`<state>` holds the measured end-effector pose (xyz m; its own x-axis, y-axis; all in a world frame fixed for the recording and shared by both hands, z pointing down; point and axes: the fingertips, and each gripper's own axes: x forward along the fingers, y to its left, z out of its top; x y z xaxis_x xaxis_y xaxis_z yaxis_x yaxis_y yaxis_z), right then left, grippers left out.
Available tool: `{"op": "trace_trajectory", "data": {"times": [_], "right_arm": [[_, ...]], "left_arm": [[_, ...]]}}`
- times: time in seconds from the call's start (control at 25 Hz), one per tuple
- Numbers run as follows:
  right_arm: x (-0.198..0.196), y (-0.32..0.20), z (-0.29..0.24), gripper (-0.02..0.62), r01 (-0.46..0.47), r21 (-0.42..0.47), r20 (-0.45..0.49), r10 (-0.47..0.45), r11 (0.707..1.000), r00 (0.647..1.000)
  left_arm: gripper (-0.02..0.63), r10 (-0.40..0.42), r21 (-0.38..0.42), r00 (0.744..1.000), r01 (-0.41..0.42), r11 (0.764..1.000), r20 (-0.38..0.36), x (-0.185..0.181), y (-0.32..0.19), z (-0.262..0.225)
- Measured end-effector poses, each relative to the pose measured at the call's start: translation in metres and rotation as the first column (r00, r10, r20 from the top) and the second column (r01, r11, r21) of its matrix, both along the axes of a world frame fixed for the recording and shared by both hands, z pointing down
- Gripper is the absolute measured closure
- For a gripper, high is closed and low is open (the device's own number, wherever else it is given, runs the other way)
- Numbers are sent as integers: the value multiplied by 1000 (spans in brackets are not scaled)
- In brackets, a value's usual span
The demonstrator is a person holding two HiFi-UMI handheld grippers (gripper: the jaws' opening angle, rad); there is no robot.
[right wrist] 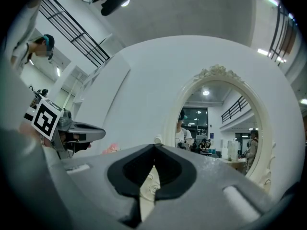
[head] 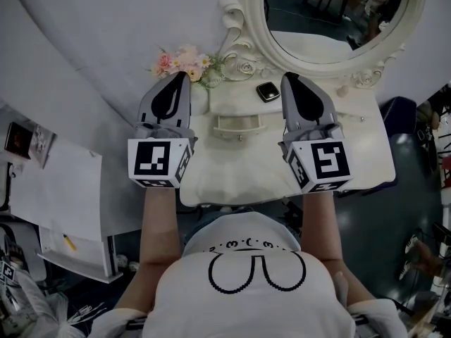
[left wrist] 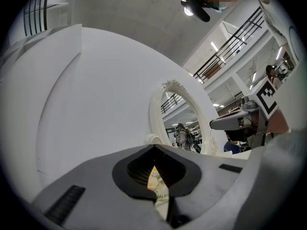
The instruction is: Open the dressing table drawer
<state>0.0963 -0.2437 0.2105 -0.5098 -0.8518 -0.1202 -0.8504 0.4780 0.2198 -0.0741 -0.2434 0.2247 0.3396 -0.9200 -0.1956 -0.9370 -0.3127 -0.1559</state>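
Note:
A white dressing table [head: 356,150] stands below me, with an oval mirror [head: 331,16] at its back. Its drawer front and curved handle [head: 238,124] lie between my two grippers, and the drawer looks closed. My left gripper [head: 182,77] hovers over the table's left end, pointing at the wall, its jaws shut on nothing [left wrist: 154,147]. My right gripper [head: 289,78] hangs right of the handle, also shut and empty [right wrist: 154,146]. Neither gripper touches the handle. The mirror [right wrist: 218,123] fills the right gripper view.
A pink flower posy [head: 184,63] lies by the left gripper's tip. A small black square object [head: 268,91] sits near the right gripper. White boards [head: 60,182] with a pencil [head: 68,242] are at the left. My torso presses close to the table's front edge.

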Motion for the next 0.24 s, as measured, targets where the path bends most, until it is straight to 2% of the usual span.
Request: {"op": "trace_trajectory", "data": {"times": [0.24], "right_arm": [[4, 0, 1, 601, -6, -2, 4, 6, 1000, 1000]], "left_arm": [[607, 2, 0, 1000, -2, 1000, 0, 2, 0, 0]]}}
